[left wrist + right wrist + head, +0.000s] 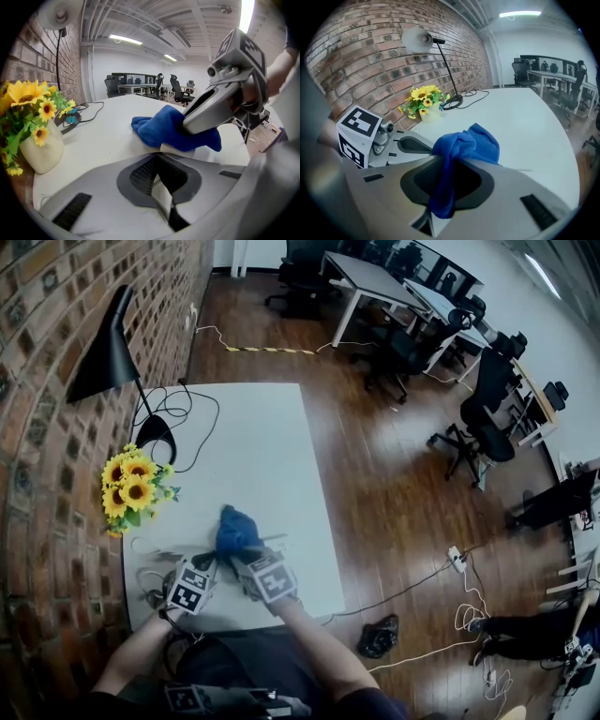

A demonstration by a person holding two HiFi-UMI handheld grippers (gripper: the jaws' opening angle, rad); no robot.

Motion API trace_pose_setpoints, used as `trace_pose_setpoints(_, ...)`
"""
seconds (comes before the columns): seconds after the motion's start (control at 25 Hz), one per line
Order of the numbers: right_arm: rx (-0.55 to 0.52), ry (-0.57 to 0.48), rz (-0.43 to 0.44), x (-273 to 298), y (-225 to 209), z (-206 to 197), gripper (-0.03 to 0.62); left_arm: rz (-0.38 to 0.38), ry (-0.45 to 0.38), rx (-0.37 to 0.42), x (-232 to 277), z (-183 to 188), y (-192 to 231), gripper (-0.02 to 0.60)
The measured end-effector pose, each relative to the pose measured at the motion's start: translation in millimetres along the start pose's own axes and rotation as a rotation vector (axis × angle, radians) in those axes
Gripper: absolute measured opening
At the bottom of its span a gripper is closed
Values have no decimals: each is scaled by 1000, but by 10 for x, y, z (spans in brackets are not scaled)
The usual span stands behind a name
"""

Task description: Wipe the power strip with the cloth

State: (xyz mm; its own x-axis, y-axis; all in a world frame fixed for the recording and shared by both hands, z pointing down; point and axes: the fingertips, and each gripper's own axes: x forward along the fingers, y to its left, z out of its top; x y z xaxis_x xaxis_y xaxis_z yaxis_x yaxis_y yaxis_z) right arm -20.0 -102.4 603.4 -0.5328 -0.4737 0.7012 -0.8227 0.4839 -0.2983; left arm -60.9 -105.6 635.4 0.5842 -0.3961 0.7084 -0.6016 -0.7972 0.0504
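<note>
Right gripper has the blue cloth pinched in its jaws, bunched down on the white table over the power strip, only a pale edge peeking out beneath; left gripper sits close beside, jaws pressed together

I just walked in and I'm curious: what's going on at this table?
A person is working at a white table with hand-held tongs in each hand. The right tongs are clamped on a blue cloth, which is bunched on the tabletop over what looks like the white power strip. The left tongs are closed, right beside the cloth. Sunflowers and a black lamp stand by the brick wall.
</note>
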Motion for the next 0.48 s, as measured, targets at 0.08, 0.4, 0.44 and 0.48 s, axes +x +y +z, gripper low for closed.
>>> trace_pose_setpoints(0.08, -2, -8, 0, -27, -64, -17, 60, 6, 31, 9, 18, -2, -13, 8)
trace_pose_setpoints(0.4, -19, -12, 48, -54, -141, -29, 60, 45, 36, -38, 0, 298, -98, 8)
trace_pose_setpoints(0.44, -20, -13, 51, -69, -166, -36, 60, 51, 43, -34, 12, 313, -119, 8)
trace_pose_setpoints(0.48, -20, -15, 54, -89, -194, -44, 60, 55, 48, -30, 23, 324, -141, 8)
